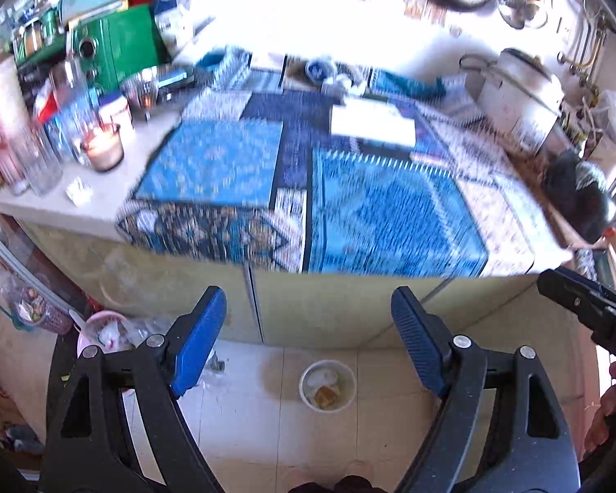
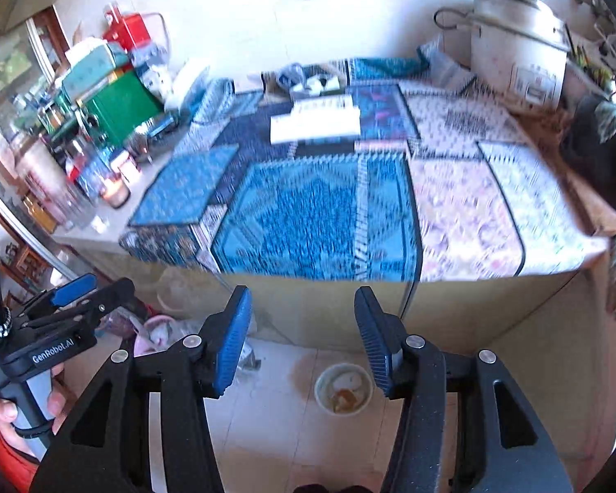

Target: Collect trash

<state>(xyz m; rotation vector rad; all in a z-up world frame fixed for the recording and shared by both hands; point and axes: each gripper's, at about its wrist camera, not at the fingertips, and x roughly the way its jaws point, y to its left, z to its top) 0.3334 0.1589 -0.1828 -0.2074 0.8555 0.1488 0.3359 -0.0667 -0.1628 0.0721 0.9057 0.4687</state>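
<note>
The worktop [image 1: 102, 213] under its blue cloth [image 1: 390, 213] lies ahead, while the white cup [image 1: 327, 386] of scraps stands on the floor below its front edge, under both empty, parted grippers, left gripper [image 1: 308, 341] and right gripper [image 2: 304, 337], neither clearly nearer.

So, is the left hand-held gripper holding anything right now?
No, the left hand-held gripper is open, with only the floor and a white cup visible between its pads.

txt: "GenRobot.AI" | on: left hand-held gripper [image 2: 67, 293] body
</note>
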